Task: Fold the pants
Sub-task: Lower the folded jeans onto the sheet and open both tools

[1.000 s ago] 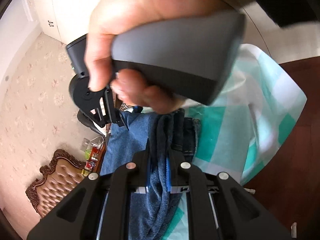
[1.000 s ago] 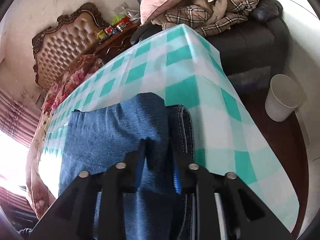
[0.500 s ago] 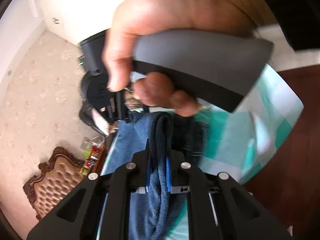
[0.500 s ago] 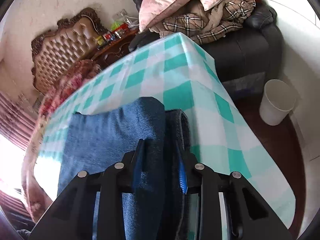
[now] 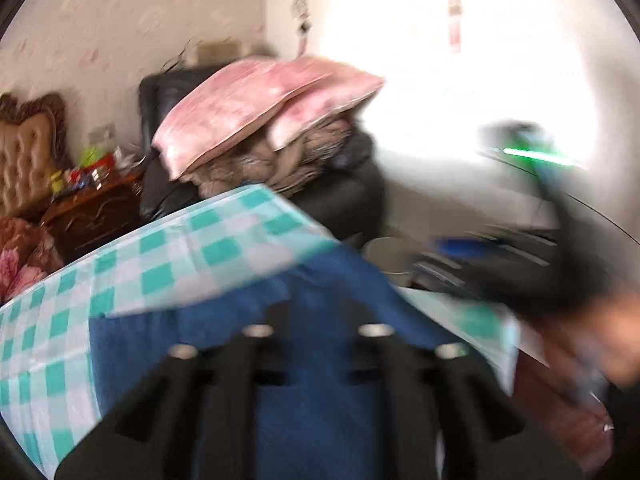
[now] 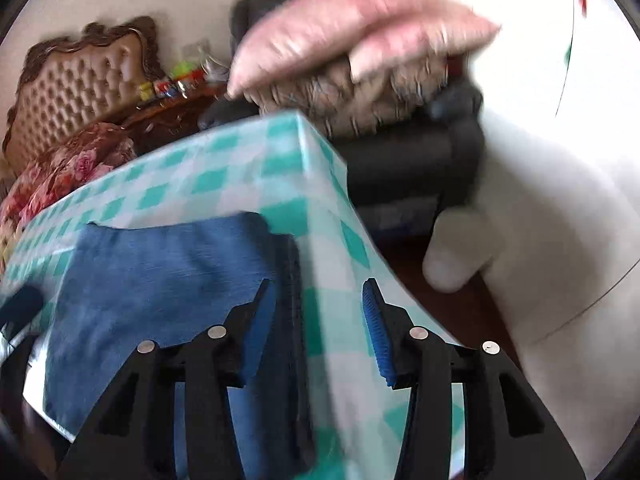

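Observation:
The blue jeans (image 6: 160, 276) lie folded on the green-and-white checked tablecloth (image 6: 224, 176), with a dark thick edge along their right side. My right gripper (image 6: 320, 304) is open and empty, its blue pads (image 6: 376, 332) spread over that right edge. In the blurred left wrist view the jeans (image 5: 320, 380) fill the space between my left gripper's fingers (image 5: 316, 320); I cannot tell whether the jaws hold the cloth. The right gripper shows as a dark blur at that view's right (image 5: 520, 264).
A dark sofa (image 6: 420, 168) piled with pink pillows (image 6: 340, 32) and a plaid blanket stands behind the table. A white bin (image 6: 460, 252) sits on the floor at right. A tufted brown headboard (image 6: 80, 84) and a cluttered wooden side table are at the back left.
My right gripper has opened and let go of the jeans. The left gripper has swung round sharply, now facing the sofa instead of the right hand; both views are blurred by motion.

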### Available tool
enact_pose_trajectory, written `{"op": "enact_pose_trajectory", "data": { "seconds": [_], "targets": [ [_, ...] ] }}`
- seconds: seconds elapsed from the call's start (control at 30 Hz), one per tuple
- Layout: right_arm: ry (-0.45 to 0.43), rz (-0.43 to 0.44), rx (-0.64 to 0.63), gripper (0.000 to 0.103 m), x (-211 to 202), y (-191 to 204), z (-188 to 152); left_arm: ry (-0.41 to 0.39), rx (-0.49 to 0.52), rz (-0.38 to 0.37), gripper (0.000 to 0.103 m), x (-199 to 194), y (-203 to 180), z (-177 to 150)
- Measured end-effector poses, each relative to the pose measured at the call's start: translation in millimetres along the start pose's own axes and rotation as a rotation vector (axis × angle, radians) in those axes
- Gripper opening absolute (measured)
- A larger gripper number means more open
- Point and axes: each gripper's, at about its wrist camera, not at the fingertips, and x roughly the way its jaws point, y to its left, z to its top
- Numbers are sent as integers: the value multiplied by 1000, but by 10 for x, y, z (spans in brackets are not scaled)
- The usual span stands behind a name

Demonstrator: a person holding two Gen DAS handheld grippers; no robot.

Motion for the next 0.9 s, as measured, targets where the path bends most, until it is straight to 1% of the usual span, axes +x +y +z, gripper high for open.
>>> {"op": "enact_pose_trajectory", "data": {
  "seconds": [0.03,0.1,0.13,0.17,0.2,0.23,0.27,0.3,0.33,0.4,0.43,0.47,0.5,0.53,0.57,0.6,0.63,0.67,0.7,0.73,0.77,0.8,0.83,0.87,0.9],
  "targets": [
    [-2,-8,-9,42,-54,109,-65,42,-24,-58,0,209,99,96],
    [12,-53,-13,42,-18,274,-207,132,-42,-179,0,557,151,240],
    [37,-65,-11,42,71,323,-281,178,-28,-212,0,761,135,289],
    [73,-66,-2,42,174,339,-342,219,-10,-219,0,950,86,291],
    [111,-65,11,41,287,340,-414,276,3,-223,0,1160,54,278],
    [125,-83,8,41,384,358,-489,314,9,-210,1,1337,49,251],
    [109,-101,-8,41,401,375,-524,305,-1,-215,1,1389,41,180],
    [101,-104,-17,41,397,385,-533,303,-19,-211,1,1387,25,128],
    [104,-97,-7,41,392,370,-536,308,-59,-207,1,1358,54,162],
    [113,-88,14,41,406,333,-533,261,-118,-230,1,1151,115,198],
    [111,-88,13,41,416,330,-532,218,-135,-232,3,968,150,196],
    [110,-89,13,41,421,328,-534,201,-146,-229,15,859,181,193],
    [108,-90,15,41,427,327,-535,194,-161,-225,25,790,233,168],
    [107,-92,15,41,426,328,-542,212,-174,-204,38,731,270,70],
    [106,-94,12,41,426,326,-545,247,-175,-190,38,766,294,-8],
    [106,-97,9,41,424,336,-547,299,-175,-172,38,818,310,-87],
    [110,-99,7,41,419,352,-553,360,-181,-149,36,935,338,-222],
    [112,-100,4,41,405,364,-560,366,-186,-145,33,949,358,-261],
    [112,-100,2,41,403,364,-560,355,-190,-145,32,911,373,-274],
    [111,-99,3,41,401,361,-564,349,-190,-119,32,834,375,-252],
    [110,-97,6,41,400,356,-566,336,-193,-97,38,764,382,-233],
    [109,-95,10,41,399,351,-571,301,-195,-90,43,655,387,-206],
    [109,-95,12,41,394,352,-566,267,-188,-90,55,542,378,-186],
    [109,-96,13,41,397,357,-565,240,-166,-64,64,426,349,-187],
    [110,-99,14,41,394,365,-565,236,-156,-29,67,351,325,-211]
  ]
}}
